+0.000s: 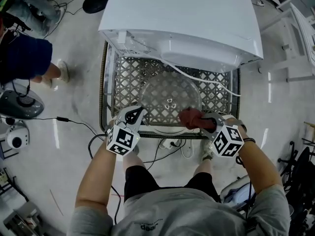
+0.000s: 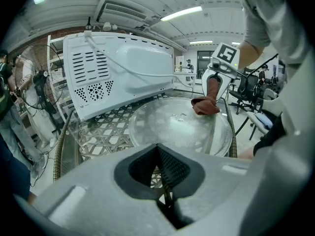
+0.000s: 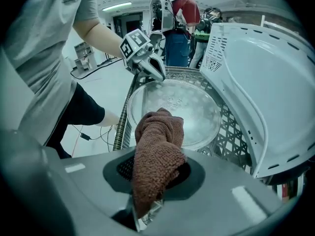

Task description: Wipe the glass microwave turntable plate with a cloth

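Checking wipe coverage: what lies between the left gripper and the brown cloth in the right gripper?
Only bare glass turntable plate, resting on the lattice tabletop; the left gripper view shows nothing else on that stretch.

**Table Layout**

The microwave [image 1: 182, 18] stands at the far end of the table [image 1: 221, 90]. The turntable plate [image 1: 170, 100] lies on the table before it. The cloth [image 1: 192, 118], in the right gripper [image 1: 205, 123], rests on the plate's near right rim. The left gripper [image 1: 133, 115] sits at the near left rim.
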Tool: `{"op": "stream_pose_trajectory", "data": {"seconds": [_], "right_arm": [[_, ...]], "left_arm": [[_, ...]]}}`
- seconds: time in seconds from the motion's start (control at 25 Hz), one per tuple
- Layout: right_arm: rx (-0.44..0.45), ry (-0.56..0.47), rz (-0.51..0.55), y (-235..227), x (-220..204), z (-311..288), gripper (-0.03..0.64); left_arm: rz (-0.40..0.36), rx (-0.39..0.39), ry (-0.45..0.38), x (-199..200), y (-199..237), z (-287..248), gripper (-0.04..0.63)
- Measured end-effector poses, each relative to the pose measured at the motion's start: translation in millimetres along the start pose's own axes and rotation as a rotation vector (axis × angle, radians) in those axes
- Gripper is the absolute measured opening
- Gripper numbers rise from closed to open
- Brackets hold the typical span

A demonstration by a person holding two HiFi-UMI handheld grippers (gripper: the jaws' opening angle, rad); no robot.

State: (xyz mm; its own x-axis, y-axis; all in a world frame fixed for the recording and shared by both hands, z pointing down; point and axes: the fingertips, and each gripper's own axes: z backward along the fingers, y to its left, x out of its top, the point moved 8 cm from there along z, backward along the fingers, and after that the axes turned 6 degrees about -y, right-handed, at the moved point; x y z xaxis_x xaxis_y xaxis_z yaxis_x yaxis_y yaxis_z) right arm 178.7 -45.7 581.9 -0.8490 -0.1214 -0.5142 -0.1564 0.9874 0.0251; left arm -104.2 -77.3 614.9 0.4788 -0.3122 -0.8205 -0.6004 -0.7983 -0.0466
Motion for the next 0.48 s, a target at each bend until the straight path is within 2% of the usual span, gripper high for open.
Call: {"op": "stream_pose_trajectory", "data": {"seconds": [0.2, 0.36, 0.48], "right_arm": [[0.009, -0.139, 0.011, 9, 42, 0, 0.100], [0.070, -0.278, 0.052, 30, 94, -26, 0.100], [0.115, -0.329, 0.086, 48, 127, -53, 0.098]], "left_arm": [[0.001, -0.002, 0.004, 2, -1, 2, -0.003], [-0.001, -0.001, 0.003, 1, 0, 1, -0.003], [0.001, -0.002, 0.003, 1, -1, 0, -0.003]]}}
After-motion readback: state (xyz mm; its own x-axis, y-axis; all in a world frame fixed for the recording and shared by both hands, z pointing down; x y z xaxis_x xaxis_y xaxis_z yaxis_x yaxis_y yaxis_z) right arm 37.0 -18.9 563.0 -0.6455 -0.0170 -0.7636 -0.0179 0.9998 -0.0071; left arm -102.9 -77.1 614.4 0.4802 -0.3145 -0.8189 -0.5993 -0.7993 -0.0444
